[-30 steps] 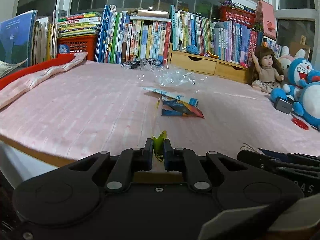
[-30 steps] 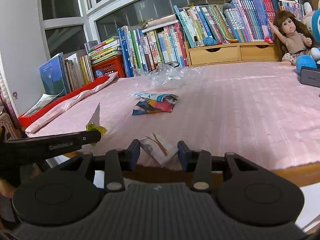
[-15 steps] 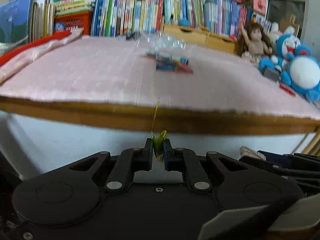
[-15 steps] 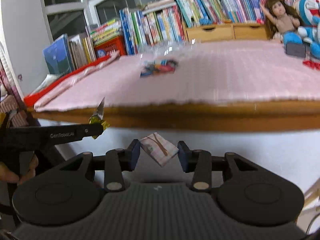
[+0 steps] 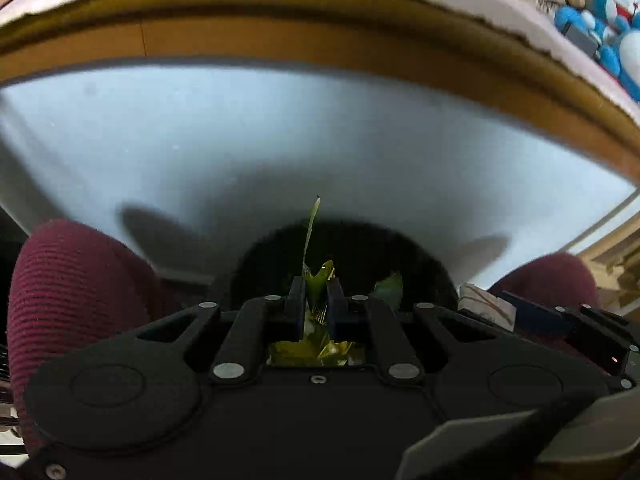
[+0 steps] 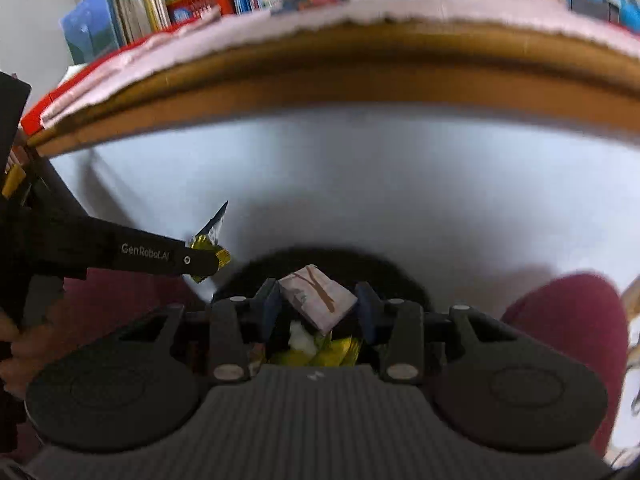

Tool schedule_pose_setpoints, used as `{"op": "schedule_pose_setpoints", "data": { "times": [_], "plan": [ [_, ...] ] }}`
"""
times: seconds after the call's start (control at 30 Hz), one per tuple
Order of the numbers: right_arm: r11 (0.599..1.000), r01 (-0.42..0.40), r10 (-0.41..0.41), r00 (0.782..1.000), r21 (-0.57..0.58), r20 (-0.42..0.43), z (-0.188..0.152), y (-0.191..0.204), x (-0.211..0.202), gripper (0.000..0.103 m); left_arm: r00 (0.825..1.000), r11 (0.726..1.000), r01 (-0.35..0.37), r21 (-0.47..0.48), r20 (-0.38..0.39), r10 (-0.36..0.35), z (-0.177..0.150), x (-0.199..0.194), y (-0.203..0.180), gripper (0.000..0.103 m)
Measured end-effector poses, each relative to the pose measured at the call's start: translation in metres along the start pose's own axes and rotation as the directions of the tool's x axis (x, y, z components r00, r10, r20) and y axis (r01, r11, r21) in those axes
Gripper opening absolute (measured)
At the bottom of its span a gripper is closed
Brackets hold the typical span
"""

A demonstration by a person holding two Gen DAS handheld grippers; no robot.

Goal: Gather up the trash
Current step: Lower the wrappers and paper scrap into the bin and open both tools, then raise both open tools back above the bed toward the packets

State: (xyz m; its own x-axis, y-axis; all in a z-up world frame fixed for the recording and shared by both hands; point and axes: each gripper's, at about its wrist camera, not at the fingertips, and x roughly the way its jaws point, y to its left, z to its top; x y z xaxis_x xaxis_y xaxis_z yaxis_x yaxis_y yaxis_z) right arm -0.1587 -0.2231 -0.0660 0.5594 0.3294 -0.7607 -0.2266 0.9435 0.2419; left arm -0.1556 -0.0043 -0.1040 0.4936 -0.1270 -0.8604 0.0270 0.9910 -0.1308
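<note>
Step in hand: carrying two pieces of trash to a bin; judged to be the moment just before the drop.

Left gripper (image 5: 316,294): jaws nearly shut, pinching a yellow-green foil wrapper (image 5: 318,280). One thin strip of the wrapper stands up above the pads. In the right wrist view the same wrapper shows as a crumpled gold and silver scrap at the fingertip.

Right gripper (image 6: 316,300): jaws about half open, pressed on the two sides of a small folded packet (image 6: 318,298), pale with brown marks, held tilted on one corner.

Bin (image 5: 360,256): a dark round opening directly beyond both grippers, low down between the person's knees in dark red trousers (image 5: 80,288). Yellow and green scraps already lie inside it.

Next move, as judged: bring each gripper squarely over the opening, then part the jaws. The foil is light and may cling to a pad or drift past the rim; the packet should fall cleanly.

Surface: a table with a wooden edge (image 6: 360,76), covered by a pink cloth (image 6: 440,4), with a white panel beneath. More trash on top is likely, though the blur hides it.

Room: rows of books (image 6: 160,4) and a red basket at the back; blue stuffed toys (image 5: 612,20) and a doll at the right. Both views are blurred.
</note>
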Motion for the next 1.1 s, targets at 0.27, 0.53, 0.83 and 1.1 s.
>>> {"op": "schedule_pose_setpoints", "data": {
  "times": [0.27, 0.53, 0.83, 1.1],
  "plan": [
    [1.000, 0.014, -0.014, 1.000, -0.003, -0.002, 0.003, 0.001, 0.005, 0.047, 0.999, 1.000, -0.014, 0.022, -0.036, 0.015, -0.004, 0.012, -0.003, 0.010],
    [1.000, 0.011, -0.011, 1.000, 0.004, -0.021, 0.002, 0.000, 0.009, 0.047, 0.997, 0.999, -0.019, 0.045, -0.078, 0.022, -0.004, 0.020, -0.008, 0.011],
    [1.000, 0.014, -0.014, 1.000, 0.004, -0.027, 0.004, -0.001, 0.012, 0.048, 0.995, 0.998, -0.017, 0.055, -0.100, 0.022, -0.006, 0.024, -0.008, 0.012],
    [1.000, 0.013, -0.013, 1.000, 0.008, -0.025, 0.003, -0.002, 0.012, 0.050, 0.995, 0.999, -0.009, 0.051, -0.104, 0.015, -0.006, 0.023, -0.008, 0.015]
  ]
}}
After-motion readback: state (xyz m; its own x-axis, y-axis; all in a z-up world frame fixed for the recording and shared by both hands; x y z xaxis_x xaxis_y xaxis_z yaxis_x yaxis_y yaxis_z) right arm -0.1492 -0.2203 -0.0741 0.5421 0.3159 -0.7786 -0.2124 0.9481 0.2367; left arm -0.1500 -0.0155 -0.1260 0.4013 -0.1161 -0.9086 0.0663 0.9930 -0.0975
